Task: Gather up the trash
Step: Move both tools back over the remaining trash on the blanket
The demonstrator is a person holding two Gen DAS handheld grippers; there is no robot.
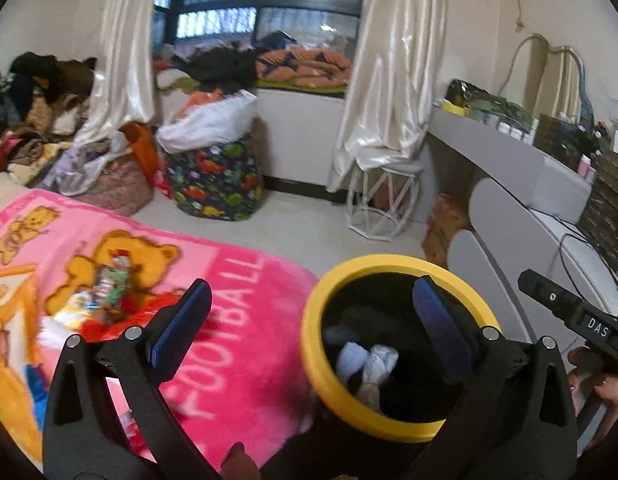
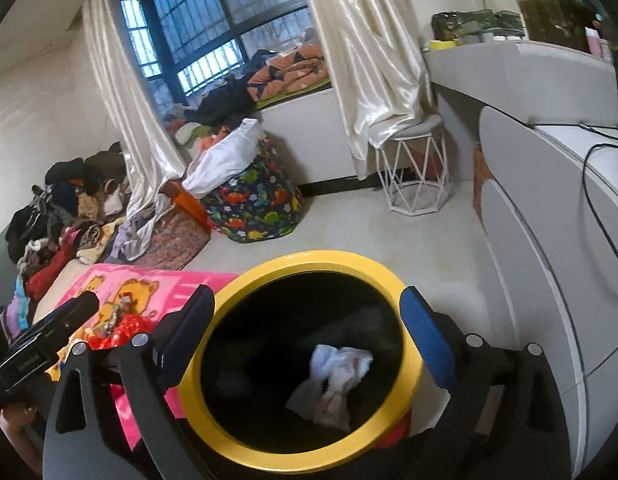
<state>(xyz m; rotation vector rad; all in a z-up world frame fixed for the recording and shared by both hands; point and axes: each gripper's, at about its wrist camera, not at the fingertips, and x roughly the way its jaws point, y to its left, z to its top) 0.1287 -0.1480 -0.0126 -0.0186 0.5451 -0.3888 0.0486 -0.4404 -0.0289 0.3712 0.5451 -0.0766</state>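
Note:
A black bin with a yellow rim [image 1: 313, 344] stands beside a pink bear blanket [image 1: 237, 320]. Crumpled white paper [image 1: 367, 362] lies at the bottom of it. My left gripper [image 1: 311, 300] is open and holds nothing; its right finger hangs over the bin mouth and its left finger over the blanket. Several wrappers [image 1: 113, 288], one of them red, lie on the blanket to the left. In the right wrist view my right gripper [image 2: 309, 304] is open and holds nothing. It straddles the bin's yellow rim [image 2: 309, 258], and the white paper [image 2: 341, 364] sits below it.
A dinosaur-print bag [image 1: 217, 180] stuffed with white cloth stands near the window. A white wire stool [image 1: 383, 208] is under the curtain. A grey desk [image 2: 549, 220] runs along the right. Piled clothes [image 2: 65, 208] line the left wall. A hand [image 1: 601, 384] shows at the right edge.

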